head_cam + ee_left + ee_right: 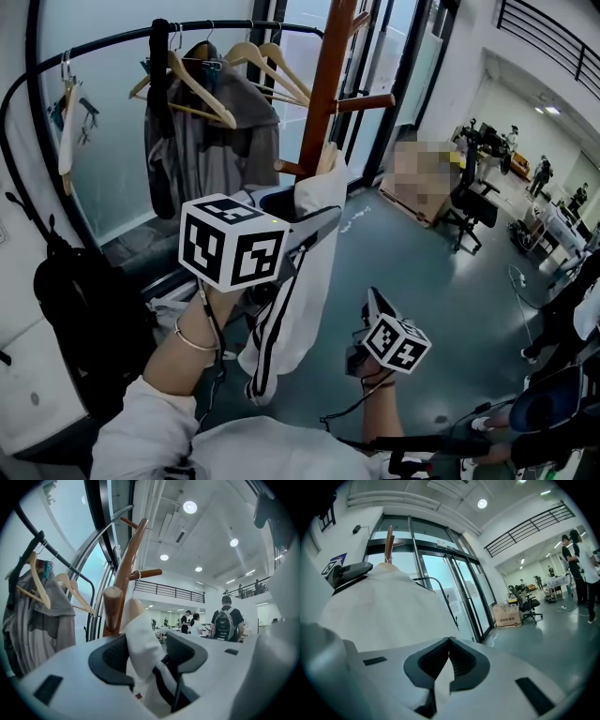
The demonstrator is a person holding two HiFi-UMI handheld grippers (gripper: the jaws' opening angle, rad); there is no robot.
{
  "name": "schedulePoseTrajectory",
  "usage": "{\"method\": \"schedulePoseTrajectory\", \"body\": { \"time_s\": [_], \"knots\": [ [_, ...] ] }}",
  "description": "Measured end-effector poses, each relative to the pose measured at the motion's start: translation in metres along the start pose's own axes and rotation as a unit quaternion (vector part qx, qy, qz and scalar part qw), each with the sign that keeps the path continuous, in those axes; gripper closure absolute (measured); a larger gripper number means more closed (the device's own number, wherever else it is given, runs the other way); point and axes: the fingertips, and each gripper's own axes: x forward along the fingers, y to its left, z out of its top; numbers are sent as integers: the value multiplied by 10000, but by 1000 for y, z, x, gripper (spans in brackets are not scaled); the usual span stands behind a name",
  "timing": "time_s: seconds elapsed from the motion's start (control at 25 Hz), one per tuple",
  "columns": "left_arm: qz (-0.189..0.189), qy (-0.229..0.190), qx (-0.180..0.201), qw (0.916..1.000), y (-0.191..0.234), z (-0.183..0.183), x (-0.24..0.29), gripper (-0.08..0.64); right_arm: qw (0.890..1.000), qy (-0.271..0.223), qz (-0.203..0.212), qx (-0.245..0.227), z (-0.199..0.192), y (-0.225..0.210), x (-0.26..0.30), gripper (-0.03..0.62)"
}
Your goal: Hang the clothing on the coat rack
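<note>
Currently left gripper (149, 646) is released: jaws wide apart and level, straddling the white garment (302, 281) where it loops over a peg (133, 606) of the coat rack (328, 75). Fabric runs between the pads, but I see no squeeze on it, so the peg looks to be carrying the weight, not me.

Lower down, right gripper (449, 643) is clenched on a thin fold of the same garment, tips meeting with white cloth pinched in the slot. My read: that pinch holds the lower part out so the cloth hangs straight and doesn't bunch at the peg.

Materials:
- **Garment:** thin, limp white cloth with black stripes down the side. It drapes in one long fold below the peg.
- **Rack:** smooth, round, reddish-brown wood with stub pegs angled upward and rounded at the ends. The upward tilt is probably what keeps a loop seated.

Judgement: the hang is nearly done, and only the right pinch is left to let go.

Risk: the peg end is rounded and slick and the loop looks shallow, so a tug from the right could drag it off.
</note>
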Motion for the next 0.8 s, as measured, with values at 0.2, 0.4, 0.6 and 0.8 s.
{"method": "schedulePoseTrajectory", "body": {
  "time_s": [0.2,0.4,0.6,0.8],
  "knots": [
    [-6,-109,-38,9999,3,4,-8,325,10000,50,37,-47,-3,7,2,569],
    [-2,-168,-87,9998,6,1,-16,325,9999,110,23,-66,-10,12,3,569],
    [-38,-236,-68,9997,12,4,-29,322,9999,158,17,-61,-17,26,6,569],
    [-4,-368,-45,9993,17,9,-47,324,9998,164,4,-105,-21,41,7,569]
  ]
}}
